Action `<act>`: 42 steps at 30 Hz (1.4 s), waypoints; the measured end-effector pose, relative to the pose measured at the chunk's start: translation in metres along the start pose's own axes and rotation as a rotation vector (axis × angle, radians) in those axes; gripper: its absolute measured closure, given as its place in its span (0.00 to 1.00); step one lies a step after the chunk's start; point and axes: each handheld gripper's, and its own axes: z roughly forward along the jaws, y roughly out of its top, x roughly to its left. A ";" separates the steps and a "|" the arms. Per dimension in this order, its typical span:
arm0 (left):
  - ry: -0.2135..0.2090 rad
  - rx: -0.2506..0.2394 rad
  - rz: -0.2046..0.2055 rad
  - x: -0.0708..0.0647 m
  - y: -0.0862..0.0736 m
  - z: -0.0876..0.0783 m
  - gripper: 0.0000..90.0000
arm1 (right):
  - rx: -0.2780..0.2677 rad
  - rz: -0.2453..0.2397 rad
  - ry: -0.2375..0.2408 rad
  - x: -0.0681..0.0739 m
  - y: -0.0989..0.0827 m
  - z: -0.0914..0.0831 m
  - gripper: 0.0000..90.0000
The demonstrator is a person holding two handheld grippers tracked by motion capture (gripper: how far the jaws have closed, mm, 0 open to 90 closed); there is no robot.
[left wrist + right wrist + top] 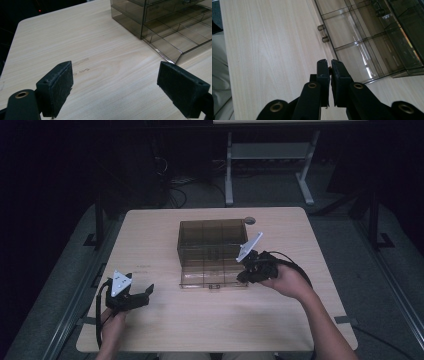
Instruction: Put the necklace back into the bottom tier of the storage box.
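A: Where's the smoky plastic organizer box [212, 251] at this point?

B: Mid-worktop [165, 227], lid swung up at the back, so its divided tray lies exposed. The compartments look empty as far as I can see, and the latch knobs [322, 33] sit on the tray's front edge.

A: And the right gripper [246, 272]?

B: Right at the tray's front right corner, its fingers [323, 75] pressed nearly together with something tiny, reddish, between them. I can't tell what.

A: The left gripper [145, 295]?

B: Well apart, low near the worktop's left edge, fingers [58, 86] spread wide, holding nothing.

A: So, progress?

B: Opening looks done; whether filling or closing comes next, I can't judge.
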 end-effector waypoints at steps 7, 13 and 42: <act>-0.001 0.005 0.003 0.000 0.000 0.000 0.14 | 0.001 0.009 0.003 -0.008 0.006 0.001 0.94; -0.001 0.005 0.002 0.000 0.000 0.000 0.14 | 0.008 0.020 0.001 -0.014 0.010 0.004 0.94; -0.004 0.002 -0.001 0.001 0.000 -0.001 0.14 | 0.054 0.078 0.000 -0.047 0.019 0.028 0.94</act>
